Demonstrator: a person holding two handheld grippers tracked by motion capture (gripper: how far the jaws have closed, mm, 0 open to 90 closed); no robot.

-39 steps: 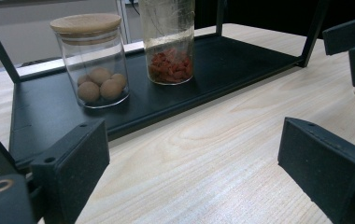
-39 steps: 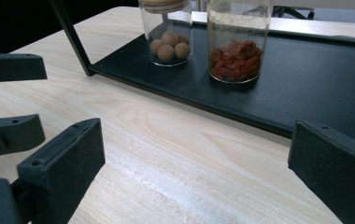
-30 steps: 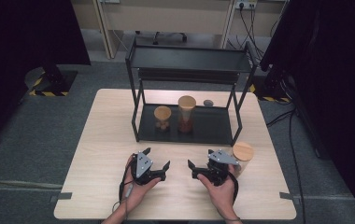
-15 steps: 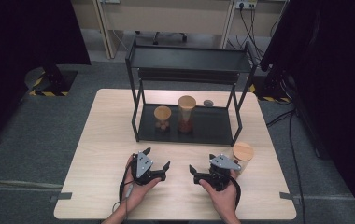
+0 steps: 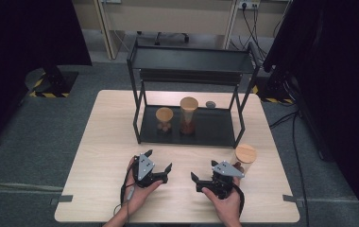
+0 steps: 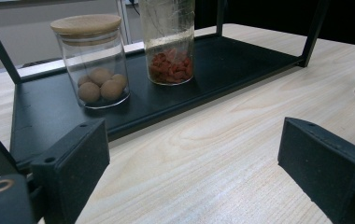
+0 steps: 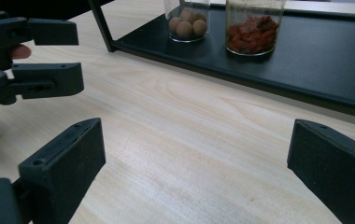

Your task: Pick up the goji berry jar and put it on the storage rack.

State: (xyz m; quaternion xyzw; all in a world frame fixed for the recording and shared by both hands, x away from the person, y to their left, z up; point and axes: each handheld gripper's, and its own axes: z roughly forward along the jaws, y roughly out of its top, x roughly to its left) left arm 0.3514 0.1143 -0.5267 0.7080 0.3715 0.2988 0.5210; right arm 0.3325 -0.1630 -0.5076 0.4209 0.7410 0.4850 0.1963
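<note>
High view first: our left gripper [image 5: 161,166] and right gripper [image 5: 202,174] rest low on the near part of the wooden table [image 5: 106,142], each with its jaws spread wide and nothing between them. They are turned inward, the left one's jaws pointing right and slightly away from us, the right one's pointing left, tips near each other but apart. Just beside our right hand [image 5: 225,201], on its far side, stands a lidded jar [image 5: 245,158], upright, its long axis vertical, bamboo lid on top.

Farther off sits the black rack [image 5: 187,127]. On its lower shelf we see a short jar [image 5: 164,119] holding round brown balls and, just beside it on the right, a tall jar [image 5: 188,115] with red bits at the bottom, both upright. A small grey object [image 5: 210,104] lies on the table behind the rack.
</note>
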